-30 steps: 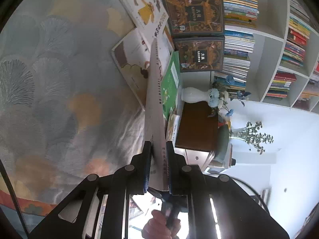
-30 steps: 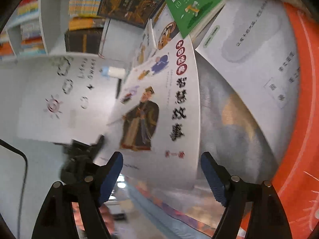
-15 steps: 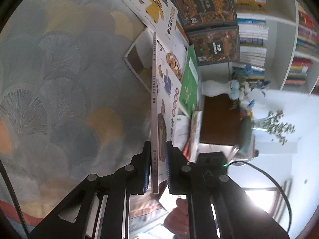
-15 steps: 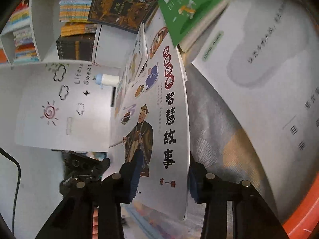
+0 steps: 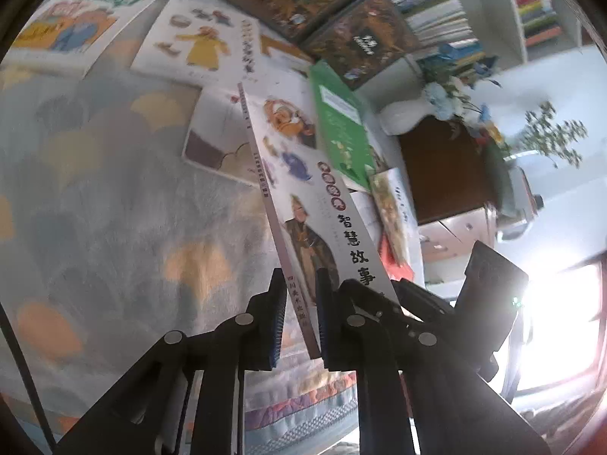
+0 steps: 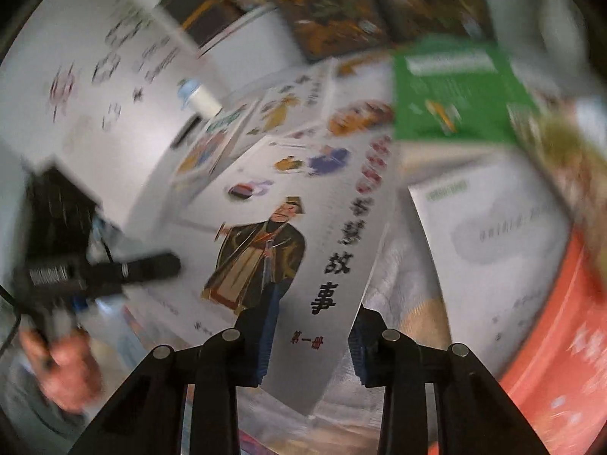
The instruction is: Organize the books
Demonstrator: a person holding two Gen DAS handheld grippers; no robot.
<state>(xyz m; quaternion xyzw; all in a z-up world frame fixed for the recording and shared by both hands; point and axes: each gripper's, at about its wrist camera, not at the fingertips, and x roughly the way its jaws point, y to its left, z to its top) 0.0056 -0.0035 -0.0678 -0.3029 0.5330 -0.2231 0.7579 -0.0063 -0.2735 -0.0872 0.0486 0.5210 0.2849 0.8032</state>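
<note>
My left gripper (image 5: 299, 318) is shut on the spine edge of a thin white picture book (image 5: 315, 204) with a robed man and black Chinese title, held up above the carpet. The same book (image 6: 288, 250) fills the right wrist view. My right gripper (image 6: 309, 341) has its jaws partly closed around the book's lower corner; the pads (image 6: 261, 345) stand apart from the cover, so I cannot tell a firm grip. The left gripper also shows in the right wrist view (image 6: 114, 269).
Several books lie on the patterned carpet (image 5: 95, 227): a green one (image 5: 341, 125), white picture books (image 5: 201, 38), two dark ornate ones (image 5: 356, 41). A bookshelf (image 5: 428, 11) and a white vase (image 5: 402, 121) stand behind. A white booklet (image 6: 489, 242) and orange cover (image 6: 557, 341) lie right.
The held book has tilted so its cover faces more to the right. The right gripper's jaws closed in from wide open around the book's corner. Both views swung and blurred.
</note>
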